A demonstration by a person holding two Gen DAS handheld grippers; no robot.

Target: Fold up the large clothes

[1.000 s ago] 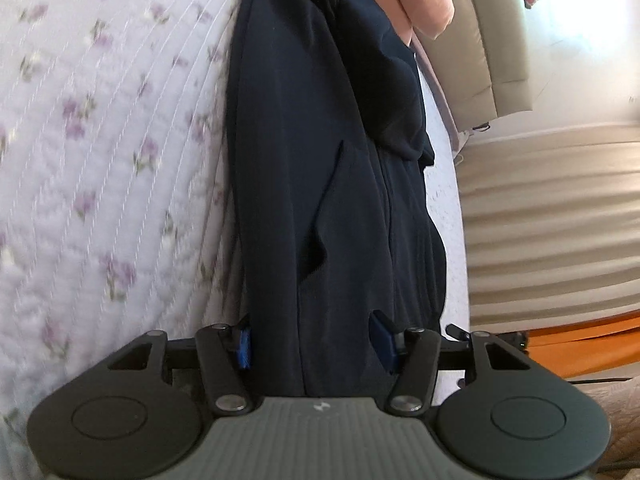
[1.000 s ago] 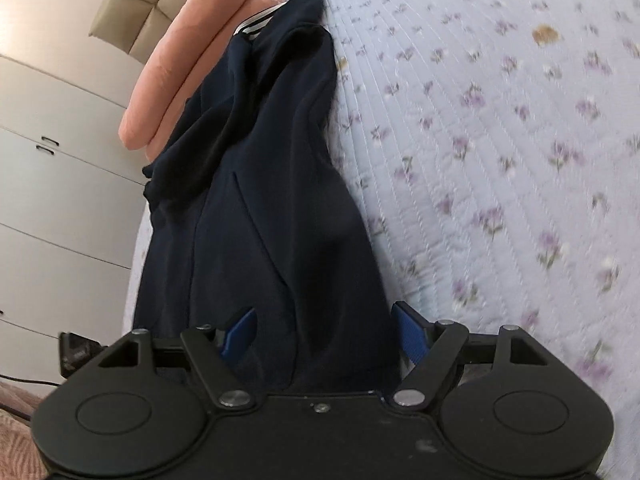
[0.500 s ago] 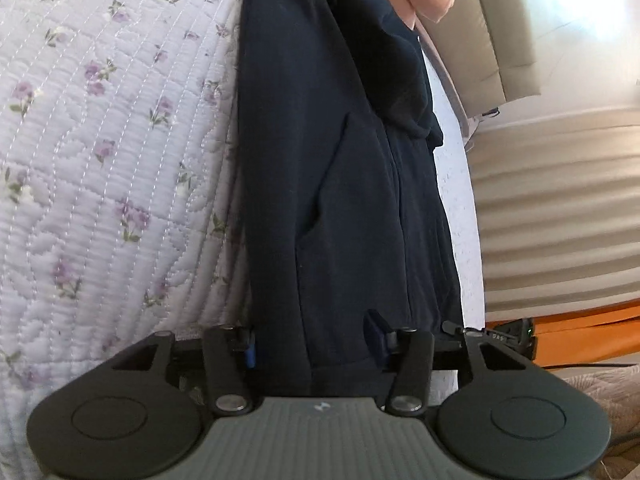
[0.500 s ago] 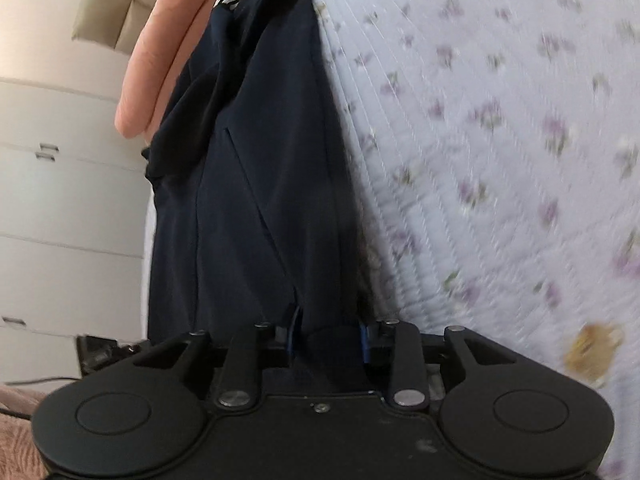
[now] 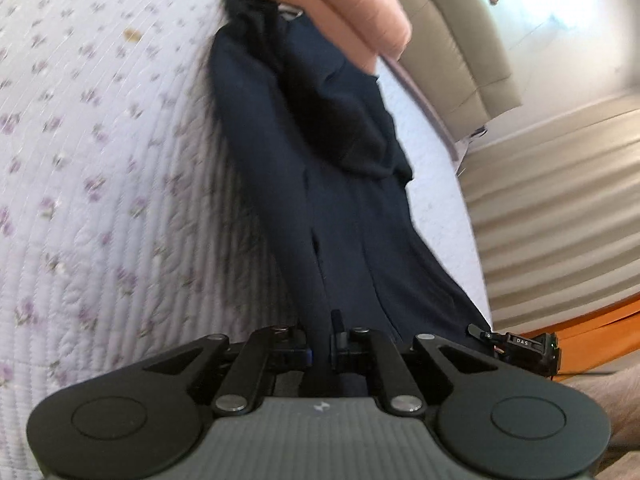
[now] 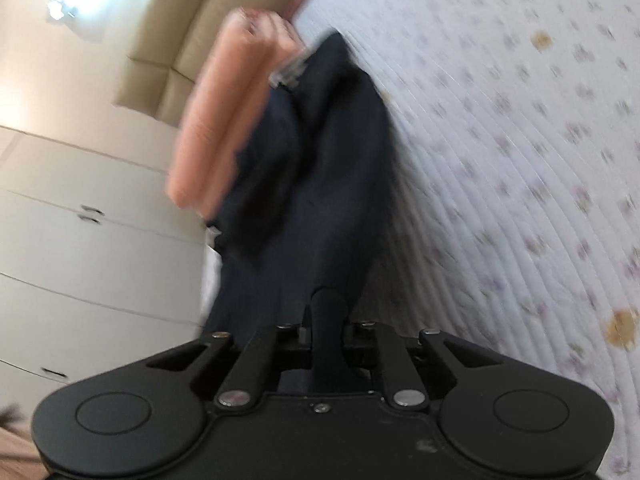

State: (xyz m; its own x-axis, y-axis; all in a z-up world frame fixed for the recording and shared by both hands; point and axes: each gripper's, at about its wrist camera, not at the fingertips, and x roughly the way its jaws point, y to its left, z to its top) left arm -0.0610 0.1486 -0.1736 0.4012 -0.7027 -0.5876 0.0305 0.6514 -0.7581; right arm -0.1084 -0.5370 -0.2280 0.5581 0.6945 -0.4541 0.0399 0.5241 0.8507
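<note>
A dark navy garment (image 5: pixel 320 184) lies in a long narrow strip on the bed, folded lengthwise. My left gripper (image 5: pixel 320 350) is shut on its near hem, the cloth pinched between the jaws and lifted off the quilt. In the right wrist view the same navy garment (image 6: pixel 320 200) stretches away from me. My right gripper (image 6: pixel 324 332) is shut on the near hem too, with a pinched ridge of cloth rising between the jaws. The garment's far end reaches a peach pillow.
A white quilt with small purple flowers (image 5: pixel 100 160) covers the bed and also shows in the right wrist view (image 6: pixel 520 160). A peach pillow (image 5: pixel 332 4) and beige headboard (image 5: pixel 460 40) lie at the far end. White drawers (image 6: pixel 80 240) stand beside the bed.
Both grippers have closed on the garment's near hem, the right one first. Both have lifted it and the views now tilt further toward the pillow end.
</note>
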